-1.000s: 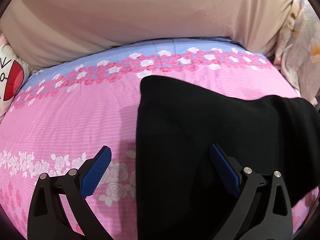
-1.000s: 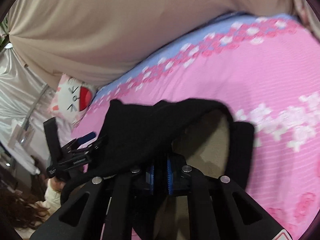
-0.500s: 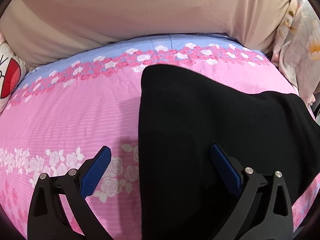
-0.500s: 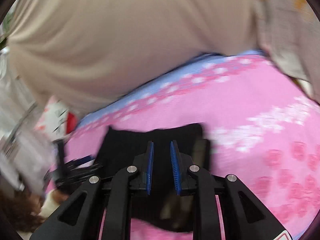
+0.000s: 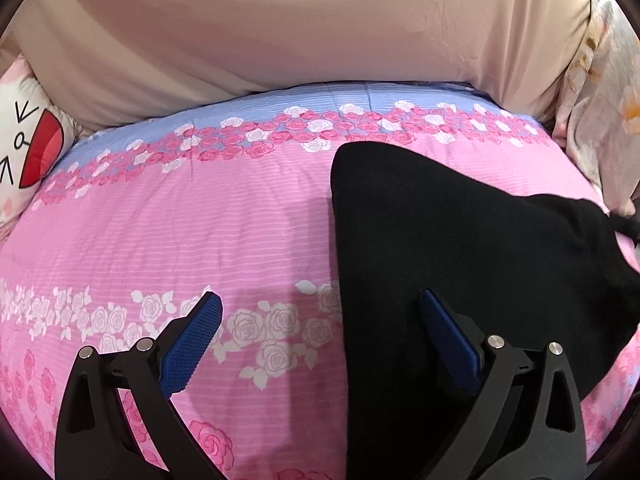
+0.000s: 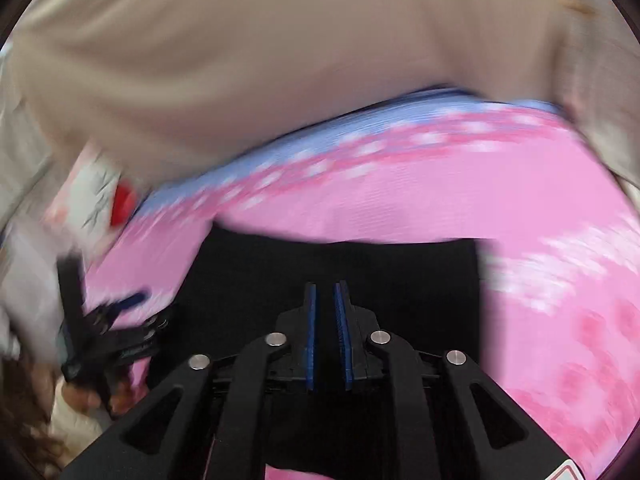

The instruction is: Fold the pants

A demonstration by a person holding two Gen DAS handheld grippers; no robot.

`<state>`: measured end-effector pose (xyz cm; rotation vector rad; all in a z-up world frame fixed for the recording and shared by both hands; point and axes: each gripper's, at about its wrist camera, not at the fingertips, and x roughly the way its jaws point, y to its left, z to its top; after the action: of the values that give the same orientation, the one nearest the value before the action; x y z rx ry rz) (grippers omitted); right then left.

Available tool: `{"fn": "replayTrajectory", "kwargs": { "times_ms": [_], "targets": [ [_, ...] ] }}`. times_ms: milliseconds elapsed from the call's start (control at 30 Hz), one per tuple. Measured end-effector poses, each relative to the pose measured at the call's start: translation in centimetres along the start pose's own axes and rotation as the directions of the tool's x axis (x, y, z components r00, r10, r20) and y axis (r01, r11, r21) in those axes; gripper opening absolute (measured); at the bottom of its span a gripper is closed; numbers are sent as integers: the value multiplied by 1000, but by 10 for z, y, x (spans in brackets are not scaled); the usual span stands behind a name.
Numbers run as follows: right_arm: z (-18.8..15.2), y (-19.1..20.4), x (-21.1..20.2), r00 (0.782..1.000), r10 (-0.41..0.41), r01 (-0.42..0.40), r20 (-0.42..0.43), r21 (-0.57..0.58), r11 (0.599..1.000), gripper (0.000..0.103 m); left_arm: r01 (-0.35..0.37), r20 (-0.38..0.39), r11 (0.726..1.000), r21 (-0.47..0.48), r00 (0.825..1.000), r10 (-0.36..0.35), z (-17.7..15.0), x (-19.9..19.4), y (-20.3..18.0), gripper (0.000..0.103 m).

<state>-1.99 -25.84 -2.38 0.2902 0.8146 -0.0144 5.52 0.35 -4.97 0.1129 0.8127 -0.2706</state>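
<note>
Black pants (image 5: 460,260) lie folded on the pink floral quilt (image 5: 200,220), filling the right half of the left wrist view. My left gripper (image 5: 320,298) hovers open over the pants' left edge: its right blue pad (image 5: 448,336) is above the cloth and its left pad above the quilt. In the blurred right wrist view the pants (image 6: 360,264) spread flat beneath my right gripper (image 6: 325,285). Its jaws are closing to a narrow gap, with nothing between the pads. The left gripper (image 6: 116,320), held by a hand, shows at that view's left.
A beige padded headboard (image 5: 300,32) rises behind the quilt. A white cartoon-face pillow (image 5: 24,148) sits at the far left and a floral pillow (image 5: 600,100) at the far right. A thin black cord (image 5: 624,226) trails from the pants' right side.
My right gripper let go of the lifted pants fabric, which now lies flat, and swung across above it. The left gripper stayed open; the pants sit slightly further right in its view.
</note>
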Motion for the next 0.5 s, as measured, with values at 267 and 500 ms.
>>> {"fn": "replayTrajectory", "kwargs": {
  "times_ms": [267,500],
  "targets": [
    [41,43,79,994,-57,54,-94,-40,998,17,-51,26,999,-14,998,52,3,-25,23,97],
    [44,86,162,977,-104,88,-188,-95,992,18,-99,-23,994,-39,995,98,0,-17,46,97]
  ]
}}
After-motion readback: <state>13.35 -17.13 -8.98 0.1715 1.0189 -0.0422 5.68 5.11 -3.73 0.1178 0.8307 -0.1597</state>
